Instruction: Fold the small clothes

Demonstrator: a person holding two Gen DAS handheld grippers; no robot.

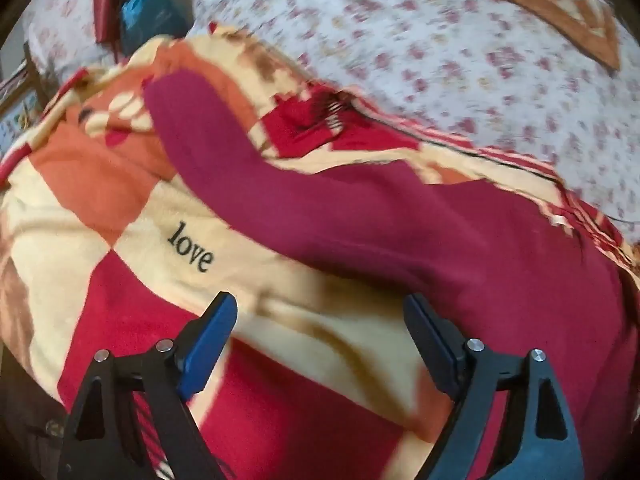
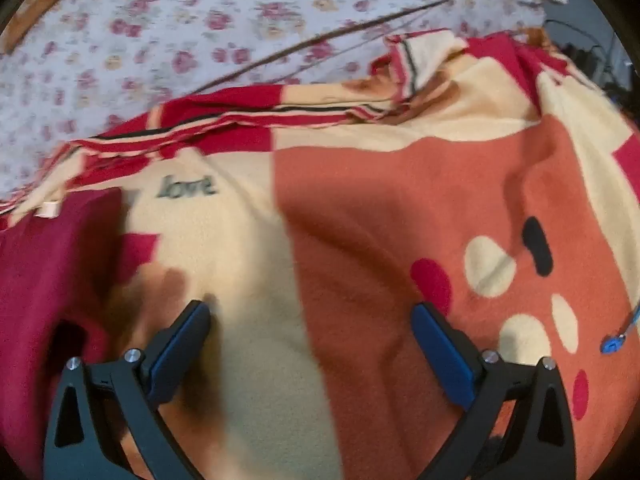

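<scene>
A dark magenta garment [image 1: 400,216] lies spread on a red, cream and orange blanket [image 1: 100,184], one long sleeve reaching to the upper left. My left gripper [image 1: 320,308] is open and empty, just above the blanket, with its right finger at the garment's near edge. In the right wrist view the same garment [image 2: 48,264] lies at the far left on the blanket [image 2: 400,208]. My right gripper [image 2: 312,316] is open and empty over the blanket, to the right of the garment and apart from it.
The blanket carries the word "love" [image 1: 190,246]. A white floral bedsheet [image 1: 440,48] lies beyond it, with a brown patterned cushion [image 1: 560,8] at the far right. A blue bag [image 1: 148,8] sits at the back left. A small blue object [image 2: 616,340] lies at the right.
</scene>
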